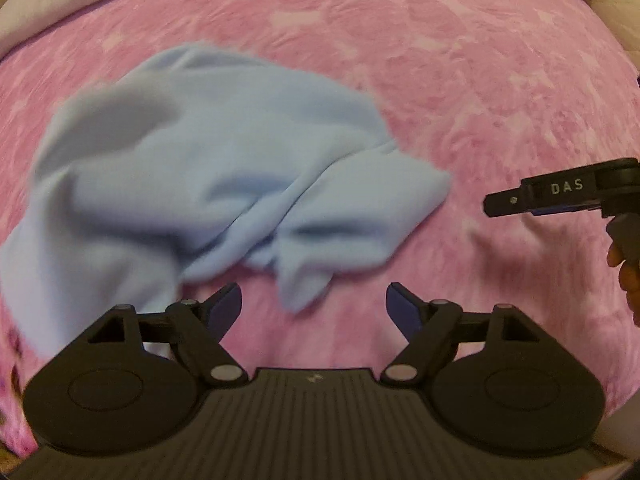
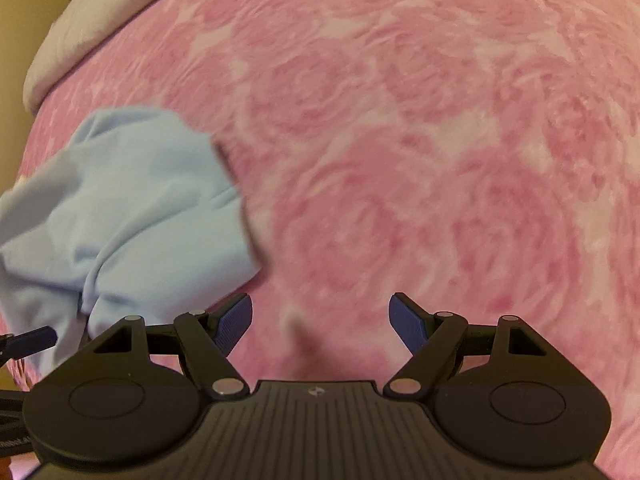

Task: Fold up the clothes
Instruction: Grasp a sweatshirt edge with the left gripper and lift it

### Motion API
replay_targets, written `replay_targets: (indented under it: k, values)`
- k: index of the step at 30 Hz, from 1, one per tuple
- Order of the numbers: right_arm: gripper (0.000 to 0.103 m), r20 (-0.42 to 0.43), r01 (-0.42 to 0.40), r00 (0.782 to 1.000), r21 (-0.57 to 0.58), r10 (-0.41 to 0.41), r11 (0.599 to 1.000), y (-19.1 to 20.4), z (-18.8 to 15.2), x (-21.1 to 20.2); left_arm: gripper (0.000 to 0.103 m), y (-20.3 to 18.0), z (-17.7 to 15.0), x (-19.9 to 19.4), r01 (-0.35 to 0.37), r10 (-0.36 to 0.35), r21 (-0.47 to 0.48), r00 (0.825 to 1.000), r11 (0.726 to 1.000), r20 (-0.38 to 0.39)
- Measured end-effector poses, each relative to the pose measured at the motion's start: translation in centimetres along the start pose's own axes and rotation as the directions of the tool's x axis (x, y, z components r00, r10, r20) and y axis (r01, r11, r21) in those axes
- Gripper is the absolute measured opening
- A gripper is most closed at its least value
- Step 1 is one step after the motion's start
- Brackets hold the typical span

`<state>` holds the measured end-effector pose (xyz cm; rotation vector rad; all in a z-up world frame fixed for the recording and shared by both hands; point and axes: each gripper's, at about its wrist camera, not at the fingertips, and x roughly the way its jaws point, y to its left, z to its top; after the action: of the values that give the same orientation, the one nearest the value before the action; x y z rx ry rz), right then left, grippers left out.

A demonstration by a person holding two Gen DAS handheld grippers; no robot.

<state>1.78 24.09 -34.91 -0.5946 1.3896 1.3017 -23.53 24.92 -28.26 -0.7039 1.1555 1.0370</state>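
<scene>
On the side of the right gripper (image 1: 496,204), seen from the left wrist camera, the white letters "DAS" are printed on its black body; no other writing can be read. A part of the person's hand (image 1: 628,280) holds this gripper at the right edge of that view. From its own camera the right gripper (image 2: 320,320) has its blue-padded fingers (image 2: 236,322) spread wide, with nothing between them, above the pink bedcover (image 2: 400,160) with a rose pattern. The left gripper (image 1: 314,306) is also spread wide and holds nothing; its fingers (image 1: 228,306) hang just before the near edge of the light blue garment (image 1: 208,184). This garment lies crumpled on the bedcover (image 1: 440,60), with many folds, partly blurred. In the right wrist view the garment (image 2: 132,216) is at the left side, and a dark tip of the left gripper (image 2: 34,340) shows beside it. A white pillow (image 2: 100,12) lies at the far edge of the bed.
</scene>
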Motion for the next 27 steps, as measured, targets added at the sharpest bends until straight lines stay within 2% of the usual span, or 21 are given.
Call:
replay_targets:
  k: [2,6,8,10,11,12,13,14,15,19,23,24,27]
  values:
    - [0.078,0.013,0.0,1.0,0.014,0.0,1.0,-1.1,0.5,0.1,0.083,-1.5,1.2,1.2,0.001,-0.002,0.052,1.0,0.999,0.018]
    - [0.078,0.038,0.002,0.999,0.061,-0.005,0.998,-3.4,0.6,-0.1,0.085,-4.6,1.8,3.6,-0.056,0.045,0.192,0.997,0.98,0.062]
    - [0.078,0.045,0.007,0.999,0.103,-0.012,0.995,-4.7,0.3,-0.4,0.085,-5.6,1.8,5.2,-0.111,0.093,0.253,0.992,0.961,0.082]
    - [0.078,0.051,0.012,0.998,0.141,-0.02,0.99,-5.9,-0.1,-0.7,0.083,-6.1,1.5,6.9,-0.172,0.142,0.32,0.983,0.932,0.114]
    - [0.078,0.054,0.014,0.998,0.156,-0.023,0.988,-6.4,-0.3,-0.9,0.078,-6.2,1.3,7.7,-0.197,0.162,0.352,0.979,0.915,0.127]
    - [0.078,0.057,0.016,0.998,0.171,-0.026,0.985,-6.8,-0.6,-1.0,0.063,-6.3,1.1,8.4,-0.22,0.179,0.382,0.974,0.898,0.141]
    - [0.078,0.061,0.016,0.998,0.184,-0.027,0.983,-7.2,-0.8,-1.1,0.053,-6.1,1.0,8.8,-0.216,0.169,0.394,0.974,0.894,0.15]
    - [0.078,0.062,0.014,0.998,0.195,-0.026,0.981,-7.3,-0.9,-1.3,0.03,-5.4,1.0,8.6,-0.183,0.138,0.379,0.98,0.907,0.144]
    - [0.078,0.064,0.01,0.998,0.203,-0.024,0.979,-7.3,-1.0,-1.4,0.014,-4.8,1.1,8.4,-0.152,0.108,0.364,0.985,0.919,0.138]
    - [0.078,0.056,0.003,0.998,0.19,-0.014,0.982,-6.2,-1.3,-1.7,0.008,0.5,2.6,4.0,-0.057,0.021,0.208,0.985,0.977,0.171]
    - [0.078,0.044,-0.004,0.999,0.156,-0.003,0.988,-3.9,-1.1,-1.9,0.008,9.5,3.2,-4.3,-0.008,0.005,0.008,0.963,1.0,0.268]
    - [0.078,0.041,-0.001,0.999,0.147,-0.005,0.989,-3.2,-0.9,-1.9,0.008,11.9,3.4,-6.2,-0.008,0.022,-0.049,0.958,0.999,0.287]
    - [0.078,0.039,-0.004,0.999,0.114,0.0,0.994,-0.7,-0.1,-1.9,0.008,19.5,2.3,-10.5,-0.114,0.169,-0.187,0.935,0.976,0.312]
